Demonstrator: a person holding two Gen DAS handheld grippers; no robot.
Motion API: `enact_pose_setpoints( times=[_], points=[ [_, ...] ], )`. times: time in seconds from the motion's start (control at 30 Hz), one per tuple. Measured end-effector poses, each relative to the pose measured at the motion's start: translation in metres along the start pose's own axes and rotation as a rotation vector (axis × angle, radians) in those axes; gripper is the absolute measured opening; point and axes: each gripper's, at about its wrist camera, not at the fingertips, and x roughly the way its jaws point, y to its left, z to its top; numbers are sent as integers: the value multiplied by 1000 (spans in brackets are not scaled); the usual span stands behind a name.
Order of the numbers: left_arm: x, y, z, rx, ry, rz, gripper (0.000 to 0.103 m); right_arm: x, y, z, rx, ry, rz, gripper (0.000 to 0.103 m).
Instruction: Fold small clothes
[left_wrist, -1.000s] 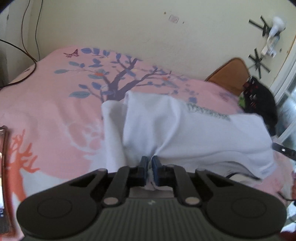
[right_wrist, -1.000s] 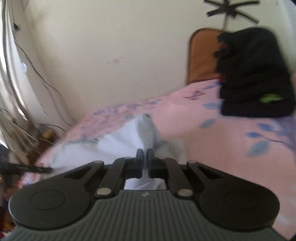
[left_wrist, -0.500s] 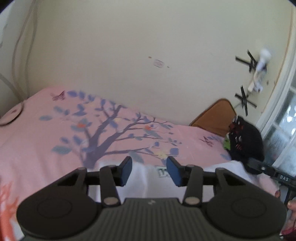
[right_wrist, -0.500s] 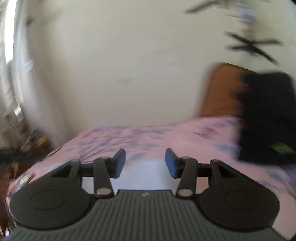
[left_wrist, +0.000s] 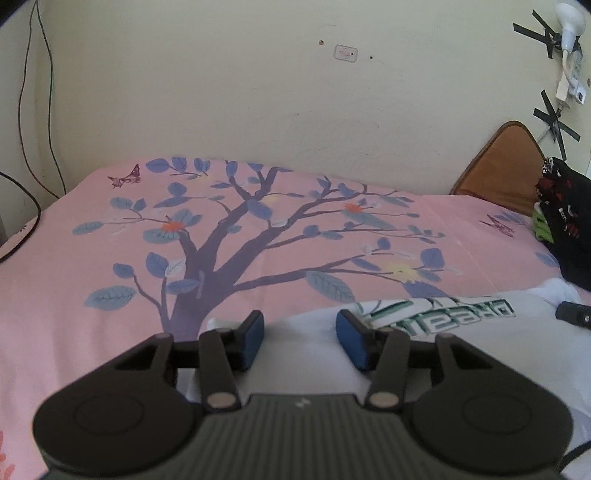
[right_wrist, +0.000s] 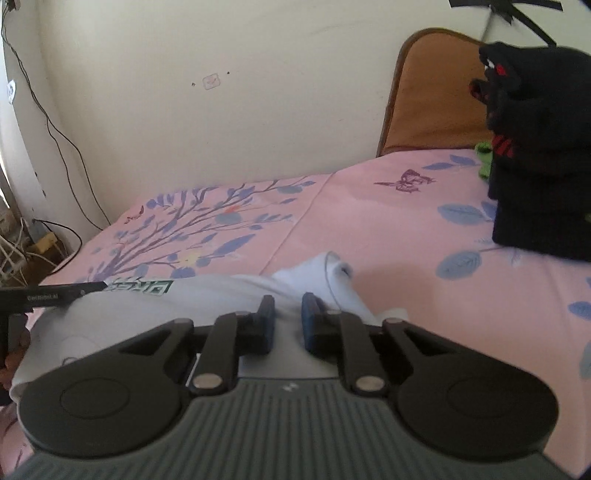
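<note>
A white shirt (left_wrist: 461, 332) with green lettering lies flat on the pink tree-print bedsheet (left_wrist: 258, 240). My left gripper (left_wrist: 300, 338) is open and empty, just above the shirt's near left part. In the right wrist view the same shirt (right_wrist: 229, 295) lies below my right gripper (right_wrist: 288, 323), which is open with a narrower gap and holds nothing. A white sleeve or corner (right_wrist: 325, 269) sticks up beyond its fingers. The left gripper's tip (right_wrist: 55, 295) shows at the left edge of that view.
A stack of folded black clothes (right_wrist: 539, 155) sits on the bed at the right, also seen in the left wrist view (left_wrist: 565, 229). A brown headboard (right_wrist: 432, 92) stands behind it. The wall is close behind the bed. Cables (right_wrist: 48, 122) hang at the left.
Both grippers were shut on the white shirt a second ago; both have let go and opened. The shirt now lies flat. The right gripper's jaws have narrowed since half a second ago.
</note>
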Motion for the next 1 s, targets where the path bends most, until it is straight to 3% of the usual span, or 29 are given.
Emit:
enact_pose_setpoints(
  times=[0.17,0.3,0.37,0.43,0.57,0.67,0.73,0.77,0.8,0.87,0.9,1.0],
  points=[
    [-6,-16,-6,78,-45,77,47,-2,3,0,7,-10,1,17],
    [-21,-18,-7,75,-61,90,50,8,6,1,14,-8,3,18],
    [-37,-17,-7,48,-80,62,51,-1,8,1,37,-11,5,26],
    [-59,-21,-8,42,-125,10,52,-17,17,1,21,-33,31,40],
    [-89,-45,-18,110,-187,-90,55,-41,52,-4,-117,-45,125,43],
    [-87,-61,-31,157,-148,-152,58,-36,72,-17,-175,29,189,43],
    [-75,-66,-41,172,-86,-127,59,-24,79,-32,-191,133,203,45],
    [-67,-67,-48,182,-48,-93,59,-22,81,-43,-205,153,203,47],
    [-59,-67,-53,189,-12,-60,60,-30,84,-51,-237,120,199,55],
    [-62,-69,-56,198,-16,-58,72,-42,87,-60,-271,111,211,63],
    [-58,-70,-56,196,5,-52,85,-48,86,-64,-271,104,213,64],
    [-53,-77,-55,226,30,-43,97,-55,80,-66,-236,96,223,66]
  ],
)
